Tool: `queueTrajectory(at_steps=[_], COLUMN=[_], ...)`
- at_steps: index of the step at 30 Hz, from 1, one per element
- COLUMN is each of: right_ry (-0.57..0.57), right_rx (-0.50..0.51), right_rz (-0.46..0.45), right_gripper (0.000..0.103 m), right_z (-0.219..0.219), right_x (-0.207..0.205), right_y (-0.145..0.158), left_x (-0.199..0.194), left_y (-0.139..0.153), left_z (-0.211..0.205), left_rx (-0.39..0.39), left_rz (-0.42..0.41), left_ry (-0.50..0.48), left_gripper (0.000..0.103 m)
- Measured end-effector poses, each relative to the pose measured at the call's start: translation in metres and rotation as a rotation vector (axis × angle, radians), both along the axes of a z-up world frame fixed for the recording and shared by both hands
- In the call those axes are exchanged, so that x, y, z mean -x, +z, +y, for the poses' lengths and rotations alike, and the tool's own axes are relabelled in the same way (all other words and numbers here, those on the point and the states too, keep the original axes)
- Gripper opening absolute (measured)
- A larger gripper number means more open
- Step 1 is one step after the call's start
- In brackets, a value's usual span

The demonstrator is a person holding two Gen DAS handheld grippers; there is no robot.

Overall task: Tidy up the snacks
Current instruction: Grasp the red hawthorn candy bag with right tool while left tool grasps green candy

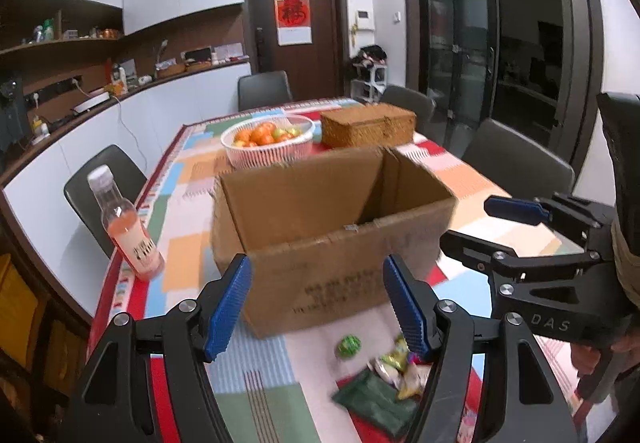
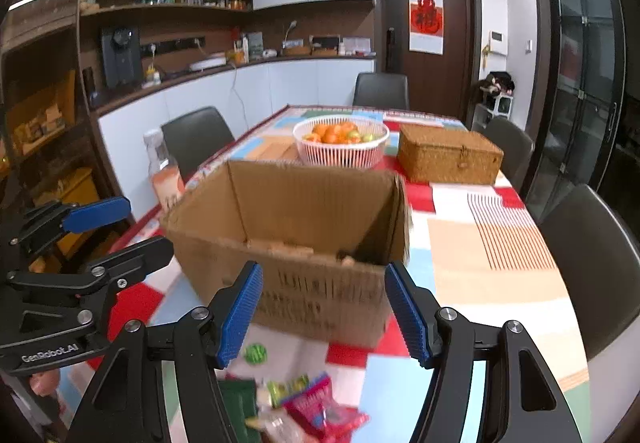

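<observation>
Left wrist view
Left claw (image 1: pixel 316 303): spread wide, holding nothing, low in the frame in front of the cardboard box (image 1: pixel 332 235).
Cardboard box: centre of frame, top open, on the patchwork-covered bench (image 1: pixel 480 179).
Snacks (image 1: pixel 394 371): loose heap at bottom centre, near side of the box; a dark green packet (image 1: pixel 372 399) lies in the heap, a small green ball (image 1: pixel 348 346) just left of it.
Bottle (image 1: pixel 128 227): upright at left of frame, pink liquid inside.
Right claw (image 1: pixel 472 223): right of frame, fingers apart, empty.

Right wrist view
Right claw (image 2: pixel 324 311): spread wide, empty, before the cardboard box (image 2: pixel 296 239).
Snacks (image 2: pixel 308 407): bottom centre, blurred, a pink packet (image 2: pixel 324 409) among them.
Fruit basket (image 2: pixel 340 141): white, behind the box.
Wicker case (image 2: pixel 450 159): lid closed, right of the basket.
Left claw (image 2: pixel 116 227): left edge, fingers apart.
</observation>
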State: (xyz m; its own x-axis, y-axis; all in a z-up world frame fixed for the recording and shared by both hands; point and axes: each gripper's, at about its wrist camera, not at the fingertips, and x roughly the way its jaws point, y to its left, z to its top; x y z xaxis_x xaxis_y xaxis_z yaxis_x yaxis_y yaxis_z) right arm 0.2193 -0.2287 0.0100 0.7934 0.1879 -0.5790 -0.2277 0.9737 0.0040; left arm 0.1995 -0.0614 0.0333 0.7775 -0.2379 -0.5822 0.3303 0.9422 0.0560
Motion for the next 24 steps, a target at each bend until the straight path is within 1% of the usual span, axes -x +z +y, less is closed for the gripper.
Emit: queueTrajectory(at_steps=[4, 11, 19, 24], right_ry=[0.008, 0.038, 0.103, 0.106], right_rx=[0.029, 0.09, 0.131, 0.142], right_rz=[0.048, 0.164, 0.288, 0.343], right_gripper=[0.064, 0.064, 0.064, 0.064], right_z=[-0.005, -0.013, -0.01, -0.01], right_x=[0.013, 0.026, 0.024, 0.014], right_y=[-0.017, -0.054, -0.089, -0.106], left_x=[0.012, 0.021, 0.009, -0.003], left_y=[-0.017, -0.046, -0.08, -0.098], left_z=[-0.01, -0.03, -0.044, -0.052], left_rx=[-0.04, -0.11, -0.178, -0.206], left_rz=[0.014, 0.048, 0.152, 0.213], left_ry=[-0.049, -0.158, -0.253, -0.292], left_gripper=[0.067, 0.067, 0.067, 0.067])
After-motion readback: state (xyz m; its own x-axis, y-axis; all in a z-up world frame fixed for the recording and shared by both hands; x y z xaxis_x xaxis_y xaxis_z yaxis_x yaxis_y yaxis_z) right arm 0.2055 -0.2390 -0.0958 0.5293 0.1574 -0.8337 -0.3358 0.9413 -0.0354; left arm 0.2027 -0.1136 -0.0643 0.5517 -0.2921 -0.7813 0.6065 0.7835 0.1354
